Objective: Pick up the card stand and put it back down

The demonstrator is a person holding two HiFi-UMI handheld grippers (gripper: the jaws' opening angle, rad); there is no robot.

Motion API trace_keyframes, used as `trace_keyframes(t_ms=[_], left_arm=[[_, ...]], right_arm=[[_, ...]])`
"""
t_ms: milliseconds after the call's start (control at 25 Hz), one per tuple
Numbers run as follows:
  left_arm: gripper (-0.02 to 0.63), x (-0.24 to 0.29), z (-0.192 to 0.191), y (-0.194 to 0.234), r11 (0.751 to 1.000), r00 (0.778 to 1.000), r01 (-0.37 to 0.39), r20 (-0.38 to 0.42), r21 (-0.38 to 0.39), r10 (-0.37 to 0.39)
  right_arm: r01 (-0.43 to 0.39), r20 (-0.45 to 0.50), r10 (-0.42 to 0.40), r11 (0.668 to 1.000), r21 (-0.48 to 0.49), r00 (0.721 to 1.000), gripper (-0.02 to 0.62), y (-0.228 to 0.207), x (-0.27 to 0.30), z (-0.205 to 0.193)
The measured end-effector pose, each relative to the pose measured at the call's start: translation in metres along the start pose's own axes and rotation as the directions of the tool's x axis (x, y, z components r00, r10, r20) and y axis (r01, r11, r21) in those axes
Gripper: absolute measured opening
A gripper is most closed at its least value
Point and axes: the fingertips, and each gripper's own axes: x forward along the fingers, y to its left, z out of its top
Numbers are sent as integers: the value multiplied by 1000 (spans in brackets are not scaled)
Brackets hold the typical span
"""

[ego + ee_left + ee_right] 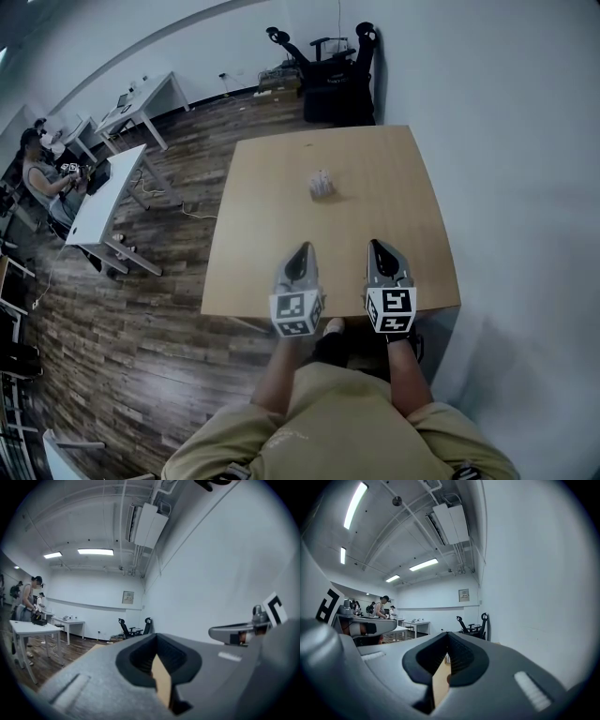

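Bench (281,234): plain wooden top, bare except for one item. A wall runs close along its right edge.

Left hand-held gripper (302,258): over the near edge of the bench, jaws fully together, holding nothing. Its own view shows only a thin sliver of bench top between the pads.

Right hand-held gripper (378,251): just beside the left one and roughly parallel to it. Its jaws are together too and it is empty.

Card stand (322,184): small and pale, standing alone on the far half of the bench, well apart from both grippers. It lies ahead of them, closer to the left gripper's line. It's too small here to tell which way it faces.

Pick not started, as I read it.

Risks from here:
- Both grippers are closed. Reaching in without opening first means a tip would shove the card stand rather than straddle it, and it looks light enough to skid or topple.
- Facing is unknown, so the pads may land on a thin or sloped face. It could then twist or pop out on the lift.
- Small footprint: if it's released tilted or before it touches the bench, it tips over.
- Long reach over a bare top, so a late overshoot knocks it further away.
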Motion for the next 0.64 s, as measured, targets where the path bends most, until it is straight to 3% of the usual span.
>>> trace_keyframes(t_ms=[640], left_arm=[[3, 0, 2, -4, 999, 1000, -6, 20, 53, 5]], right_arm=[[26, 18, -25, 999, -40, 1000, 5, -9, -4, 2]])
